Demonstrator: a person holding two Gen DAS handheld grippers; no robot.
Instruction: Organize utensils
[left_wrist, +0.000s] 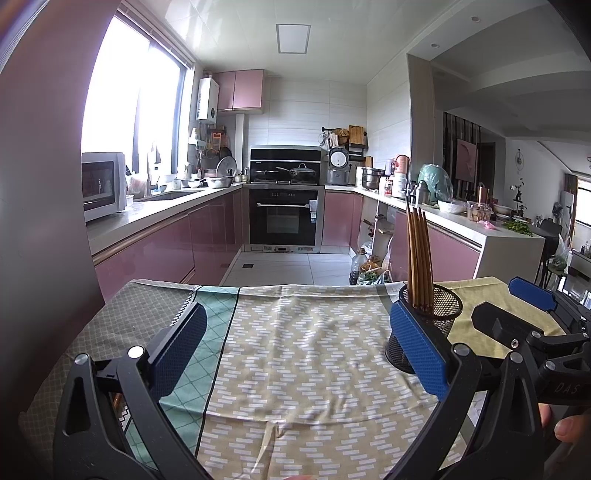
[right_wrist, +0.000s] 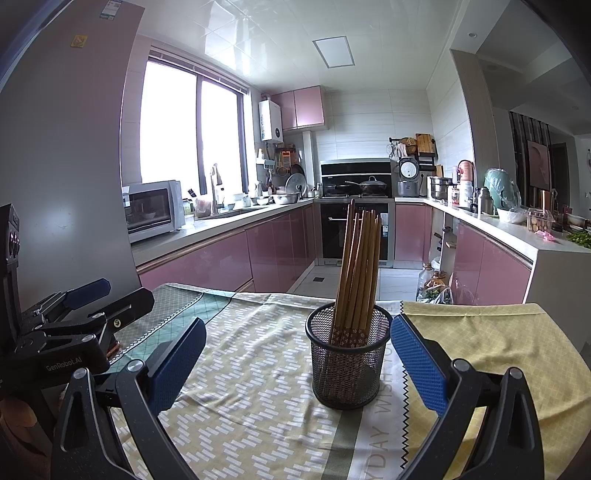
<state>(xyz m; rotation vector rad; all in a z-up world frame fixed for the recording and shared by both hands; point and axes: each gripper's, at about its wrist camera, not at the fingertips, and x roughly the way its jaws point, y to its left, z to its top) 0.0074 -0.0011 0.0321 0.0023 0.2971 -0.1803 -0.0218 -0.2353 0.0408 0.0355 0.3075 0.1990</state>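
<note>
A black mesh holder (right_wrist: 348, 358) stands upright on the patterned cloth (right_wrist: 251, 373), with several wooden chopsticks (right_wrist: 360, 269) standing bundled inside it. My right gripper (right_wrist: 295, 354) is open, and the holder sits just beyond and between its blue fingers, untouched. In the left wrist view the same holder (left_wrist: 439, 314) and chopsticks (left_wrist: 419, 254) show behind my left gripper's right pad. My left gripper (left_wrist: 295, 343) is open over bare cloth (left_wrist: 295, 332) with nothing between its fingers. The left gripper's body also appears at the left edge of the right wrist view.
The table's far edge drops to a tiled kitchen floor (left_wrist: 280, 267). Pink cabinets and counters run along both sides, with an oven (left_wrist: 284, 216) at the back and a microwave (left_wrist: 101, 184) on the left. Bottles and bags (right_wrist: 436, 284) sit on the floor beyond the table's right corner.
</note>
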